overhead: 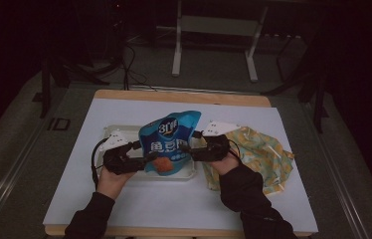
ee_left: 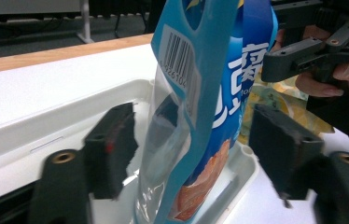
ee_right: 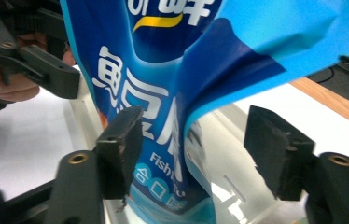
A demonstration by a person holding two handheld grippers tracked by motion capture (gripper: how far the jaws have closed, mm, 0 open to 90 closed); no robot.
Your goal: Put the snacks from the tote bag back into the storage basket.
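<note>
Clearly the step in hand looks like steadying or taking hold of the blue pouch [overhead: 170,142], which stands upright in the white tray [overhead: 124,130] on the white mat [overhead: 74,194]. The left gripper [overhead: 146,160] sits at the pouch's lower left side and the right gripper [overhead: 194,149] at its right edge. In the left gripper view both jaws stand spread, with the pouch [ee_left: 200,112] edge-on in the gap between them and neither pad [ee_left: 112,149] visibly pressing the film. In the right gripper view the jaws are likewise apart: the left pad [ee_right: 119,149] sits close against the printed face of the pouch [ee_right: 163,93], though contact cannot be confirmed, and the right pad is well clear. So both claws are open and neither is gripping. To do this well, each claw should probably close on a flat, sealed edge rather than the bulging middle, since the thin film is likely to slip or crumple. Closing 1 claw first would keep the pouch from tipping. A patterned bag [overhead: 261,154] lies on the mat beside the tray, under the right hand [overhead: 224,164].
</note>
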